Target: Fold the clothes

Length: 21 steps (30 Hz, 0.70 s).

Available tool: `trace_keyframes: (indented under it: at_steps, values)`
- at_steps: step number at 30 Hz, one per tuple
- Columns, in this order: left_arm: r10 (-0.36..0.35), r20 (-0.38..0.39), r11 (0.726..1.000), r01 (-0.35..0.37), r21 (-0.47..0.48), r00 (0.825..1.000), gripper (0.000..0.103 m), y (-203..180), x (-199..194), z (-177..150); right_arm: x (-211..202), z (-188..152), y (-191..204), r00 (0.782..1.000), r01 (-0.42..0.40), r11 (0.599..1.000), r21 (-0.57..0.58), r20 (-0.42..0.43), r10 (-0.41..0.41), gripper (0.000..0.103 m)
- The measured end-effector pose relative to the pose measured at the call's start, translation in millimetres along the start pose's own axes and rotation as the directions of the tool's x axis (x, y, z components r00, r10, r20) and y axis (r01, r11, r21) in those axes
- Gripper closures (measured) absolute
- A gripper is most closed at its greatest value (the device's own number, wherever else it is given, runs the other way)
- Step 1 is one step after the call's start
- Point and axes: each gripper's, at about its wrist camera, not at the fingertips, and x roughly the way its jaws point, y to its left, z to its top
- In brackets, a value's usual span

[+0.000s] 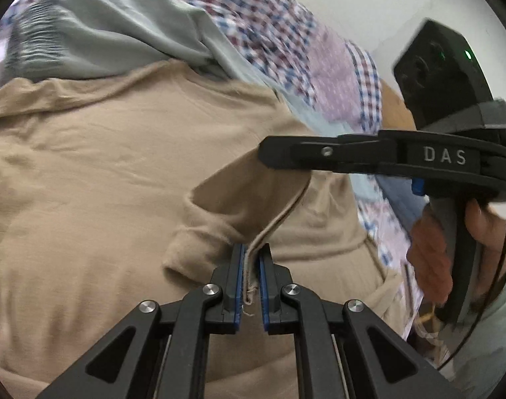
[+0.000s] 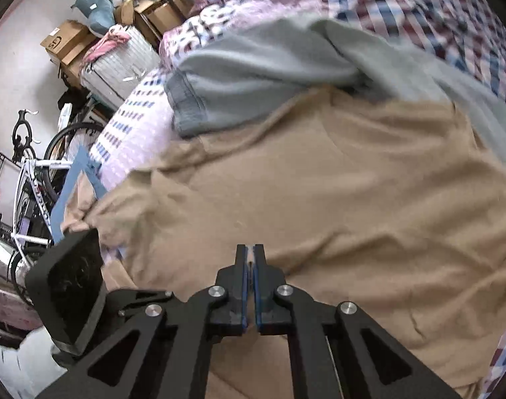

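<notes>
A tan garment [image 1: 119,166] lies spread over the bed and fills most of both views. My left gripper [image 1: 251,266] is at the bottom centre of the left wrist view, shut on a stitched hem of the tan garment. From there the hem runs up to my right gripper [image 1: 266,154], seen side-on, which pinches a raised fold of the same cloth. In the right wrist view the right gripper [image 2: 250,257] is shut with a thin pale edge of the tan garment [image 2: 319,183] between its blue pads.
A grey-green garment [image 2: 253,73] lies crumpled beyond the tan one on the checked bedspread [image 2: 419,10]. Left of the bed stand a bicycle [image 2: 30,173], a pale suitcase [image 2: 116,63] and cardboard boxes [image 2: 66,40]. A hand [image 1: 432,252] holds the right tool's handle.
</notes>
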Motion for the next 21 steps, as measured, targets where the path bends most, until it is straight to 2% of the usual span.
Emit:
trace_keyframes:
  at_steps: [3,6,7,8,10,12,15,19,21]
  values:
    - [0.005,0.065,0.993,0.003,-0.115,0.998,0.095,25.8,-21.2,6.2,14.7,25.4,23.1,1.0,0.0,0.999,-0.036,0.001,0.0,0.101]
    - [0.06,0.094,0.966,-0.034,-0.256,0.994,0.097,60.3,-35.7,7.8,39.8,47.6,41.2,0.999,-0.007,0.996,-0.088,-0.033,0.004,0.097]
    - [0.094,0.089,0.951,-0.063,-0.301,0.992,0.097,72.2,-37.7,7.1,47.4,51.7,41.7,0.999,0.007,0.994,-0.105,-0.052,-0.012,0.089]
    - [0.117,0.083,0.939,-0.083,-0.333,0.99,0.097,81.0,-38.6,6.0,54.6,55.5,41.6,0.997,0.023,0.992,-0.122,-0.07,-0.032,0.086]
    - [0.15,0.073,0.917,-0.111,-0.383,0.986,0.099,95.5,-39.1,3.4,52.5,57.4,32.7,0.993,0.092,0.984,-0.15,-0.058,-0.101,0.073]
    - [0.167,0.074,0.912,-0.126,-0.389,0.983,0.099,96.1,-40.0,2.5,45.4,51.7,16.1,0.985,0.152,0.973,-0.173,-0.051,-0.163,0.063]
    - [0.221,0.067,0.918,-0.184,-0.352,0.973,0.099,89.0,-37.7,4.3,42.2,40.4,-7.7,0.97,0.21,0.956,-0.203,-0.078,-0.229,0.062]
    - [0.239,0.066,0.916,-0.202,-0.348,0.969,0.099,86.8,-33.9,3.3,45.1,29.9,-12.2,0.974,0.18,0.947,-0.265,-0.087,-0.209,0.061]
    - [0.239,0.067,0.915,-0.202,-0.349,0.969,0.099,87.4,-33.2,3.3,50.8,29.4,-0.1,0.979,0.146,0.936,-0.32,-0.087,-0.183,0.061]
